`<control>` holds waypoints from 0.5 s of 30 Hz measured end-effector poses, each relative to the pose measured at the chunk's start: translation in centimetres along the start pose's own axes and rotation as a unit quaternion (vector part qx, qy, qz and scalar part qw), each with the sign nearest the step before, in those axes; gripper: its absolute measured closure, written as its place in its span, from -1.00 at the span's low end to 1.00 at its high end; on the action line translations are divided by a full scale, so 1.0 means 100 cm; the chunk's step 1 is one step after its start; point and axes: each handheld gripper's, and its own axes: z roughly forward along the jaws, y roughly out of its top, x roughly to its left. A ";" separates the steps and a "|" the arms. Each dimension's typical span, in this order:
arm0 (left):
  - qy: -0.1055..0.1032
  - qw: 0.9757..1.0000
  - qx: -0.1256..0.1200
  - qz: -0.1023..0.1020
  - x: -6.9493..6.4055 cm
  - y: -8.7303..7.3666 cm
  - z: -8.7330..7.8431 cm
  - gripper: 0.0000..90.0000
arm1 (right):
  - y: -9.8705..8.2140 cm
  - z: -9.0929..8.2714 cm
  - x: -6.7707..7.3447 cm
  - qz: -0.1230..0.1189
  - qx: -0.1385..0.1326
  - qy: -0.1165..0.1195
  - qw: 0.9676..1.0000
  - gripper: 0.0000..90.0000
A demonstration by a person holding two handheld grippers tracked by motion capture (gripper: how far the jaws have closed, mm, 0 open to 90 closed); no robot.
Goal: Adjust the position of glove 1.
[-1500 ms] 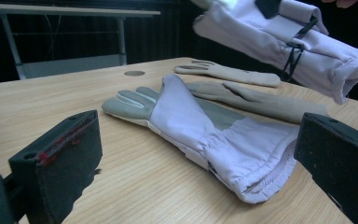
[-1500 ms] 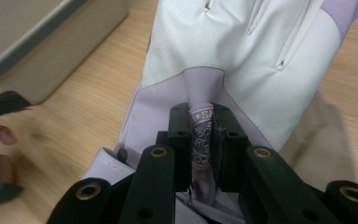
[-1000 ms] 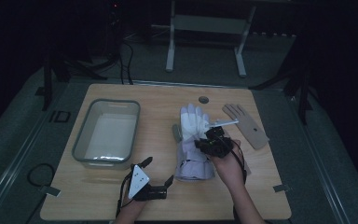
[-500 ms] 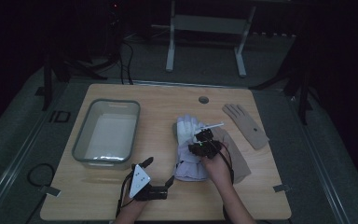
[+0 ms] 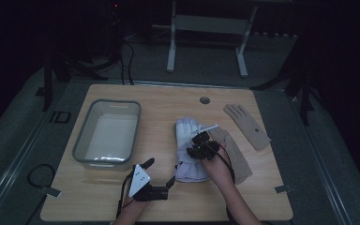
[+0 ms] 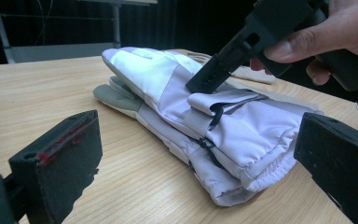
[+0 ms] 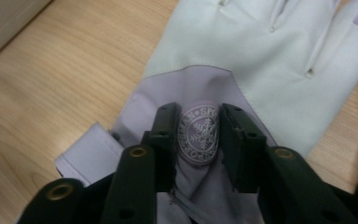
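Observation:
A white and lavender ski glove lies on a second one in the middle of the wooden table. My right gripper points down on its back. Its jaws have just been opening, and they stand open on either side of a raised fold with the round snowflake badge. My left gripper rests near the front edge, open wide with nothing in it and aimed at the glove's cuff. The left gripper view shows the right gripper's fingertip on the glove.
A grey tray stands at the left of the table. One tan glove lies at the back right, another beside the right hand. A round hole sits near the far edge.
My right hand has come down and a little left, settling the gripper on the white glove. The left gripper has not moved.

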 end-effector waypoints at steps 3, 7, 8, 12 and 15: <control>0.001 1.000 -0.001 -0.004 0.000 0.000 0.000 -0.97 | -0.001 0.000 -0.001 -0.033 -0.006 0.005 0.999 0.22; -0.001 1.000 -0.001 -0.010 0.002 0.000 0.000 -0.97 | -0.001 -0.006 -0.002 -0.039 -0.014 0.001 0.999 -0.12; -0.002 1.000 -0.002 -0.011 0.002 0.000 0.000 -0.97 | -0.001 -0.008 -0.003 -0.037 -0.017 0.003 0.999 -0.13; -0.012 1.000 0.007 -0.009 0.002 0.001 0.001 -0.97 | -0.005 -0.021 -0.008 -0.032 -0.031 0.027 0.999 -0.51; -0.013 1.000 0.011 -0.007 0.003 0.001 0.002 -0.97 | -0.008 -0.032 -0.016 -0.005 -0.056 0.034 0.998 -0.59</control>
